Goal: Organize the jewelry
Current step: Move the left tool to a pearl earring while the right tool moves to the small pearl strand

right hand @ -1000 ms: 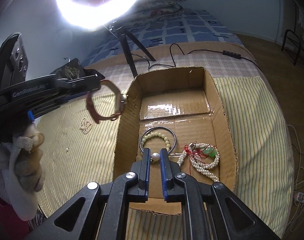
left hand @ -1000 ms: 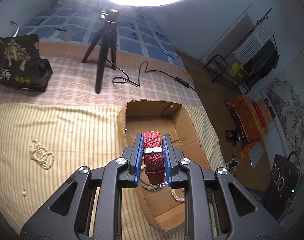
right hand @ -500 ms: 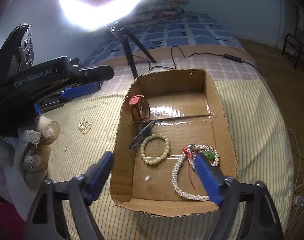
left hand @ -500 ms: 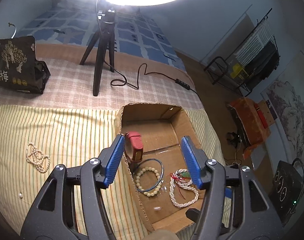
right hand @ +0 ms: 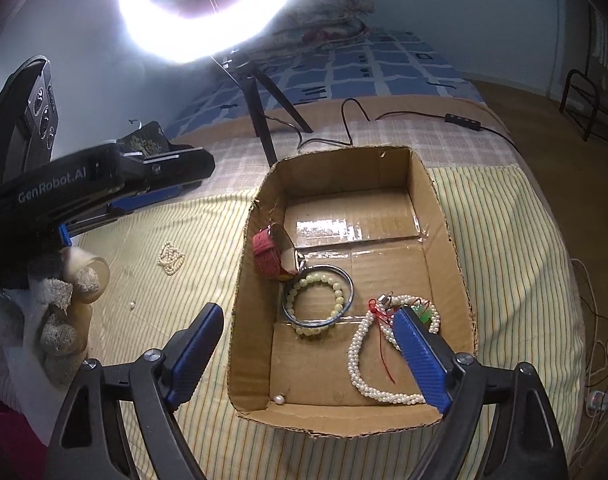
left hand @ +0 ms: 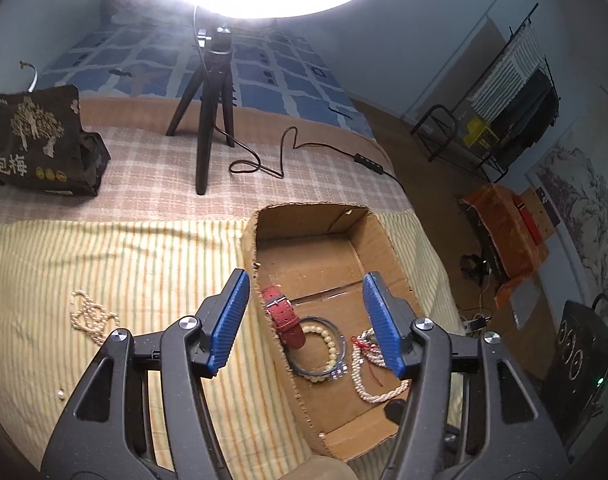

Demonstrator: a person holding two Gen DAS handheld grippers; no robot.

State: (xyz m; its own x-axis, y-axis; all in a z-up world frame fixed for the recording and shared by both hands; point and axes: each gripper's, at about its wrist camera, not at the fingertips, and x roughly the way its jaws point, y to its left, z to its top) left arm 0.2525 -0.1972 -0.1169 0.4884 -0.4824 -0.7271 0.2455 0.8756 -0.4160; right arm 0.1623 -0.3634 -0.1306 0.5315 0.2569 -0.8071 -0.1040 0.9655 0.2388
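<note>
An open cardboard box [left hand: 304, 210] [right hand: 451, 240] lies on the striped cloth. Inside it a red watch [left hand: 284, 318] [right hand: 268, 254] leans against the left wall. Beside the watch are a pale bead bracelet within a metal bangle [left hand: 331, 344] [right hand: 315, 300], a pearl necklace with red thread [left hand: 367, 384] [right hand: 357, 356], and one loose pearl [right hand: 279, 399] in the near corner. My left gripper [left hand: 305, 280] [right hand: 200, 172] hovers open over the box's left wall, holding nothing. My right gripper [right hand: 307, 314] stands wide open above the box's near end, also holding nothing.
A small pearl bracelet [left hand: 90, 318] [right hand: 171, 257] and a single pearl [left hand: 60, 393] [right hand: 132, 303] lie on the cloth left of the box. Behind stand a ring-light tripod [left hand: 208, 120] with its cable [left hand: 264, 164] and a black bag [left hand: 36, 148]. A gloved hand [right hand: 64, 308] holds the left gripper.
Both grippers have opened. The left one let go of the red watch, which now rests in the box. The right one released a pearl, now lying in the box's near corner.
</note>
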